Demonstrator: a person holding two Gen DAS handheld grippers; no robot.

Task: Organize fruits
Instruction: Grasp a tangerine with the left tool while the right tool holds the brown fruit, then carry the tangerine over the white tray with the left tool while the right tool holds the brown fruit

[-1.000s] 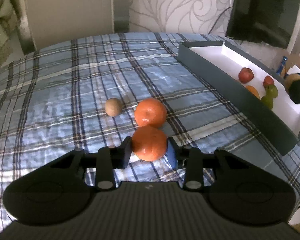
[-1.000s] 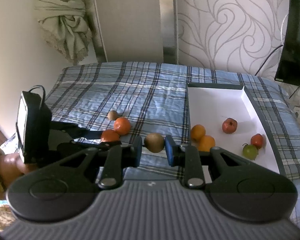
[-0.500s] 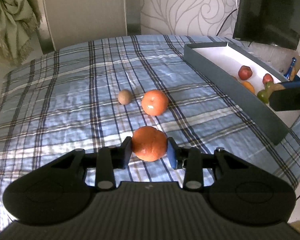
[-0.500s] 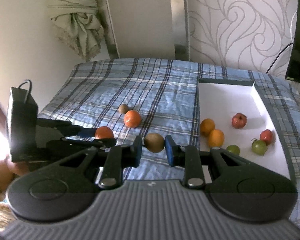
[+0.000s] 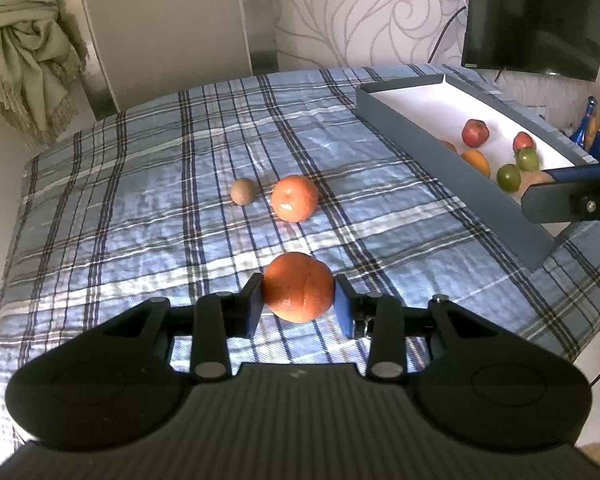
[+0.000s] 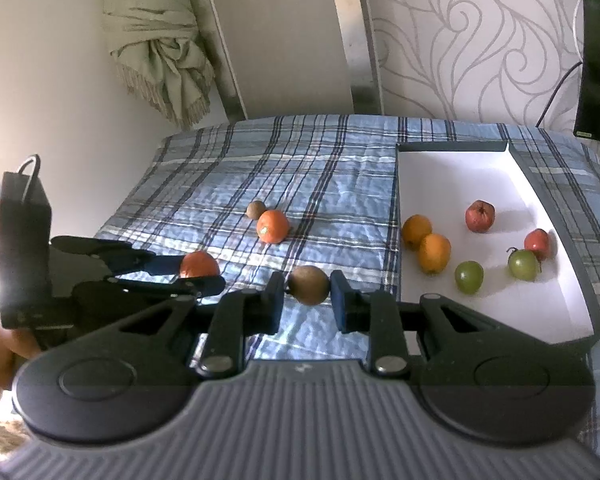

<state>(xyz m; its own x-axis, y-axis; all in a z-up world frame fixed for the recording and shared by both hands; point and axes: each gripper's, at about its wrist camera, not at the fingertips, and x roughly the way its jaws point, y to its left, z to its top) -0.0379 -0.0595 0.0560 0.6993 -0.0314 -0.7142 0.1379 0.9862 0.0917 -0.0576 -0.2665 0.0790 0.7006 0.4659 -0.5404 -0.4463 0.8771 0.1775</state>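
Both grippers had lifted since a second earlier — the left gripper (image 5: 299, 305) clamped an orange (image 5: 298, 287), its fingers tight on both sides, held above the plaid bed (image 5: 140, 208). The right gripper (image 6: 306, 298) pinched a kiwi (image 6: 308, 285). Another orange (image 5: 294, 198) and kiwi (image 5: 243, 191) sat at 12 o'clock; the tray (image 6: 452, 168) lay at 2 o'clock.

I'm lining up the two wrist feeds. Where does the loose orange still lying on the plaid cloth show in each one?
Left wrist: the loose orange lies just above centre, right of the small brown fruit and beyond the left gripper.
Right wrist: the same orange lies left of centre, just below that brown fruit.
Shared landmark: the white-lined box, to its right in both.
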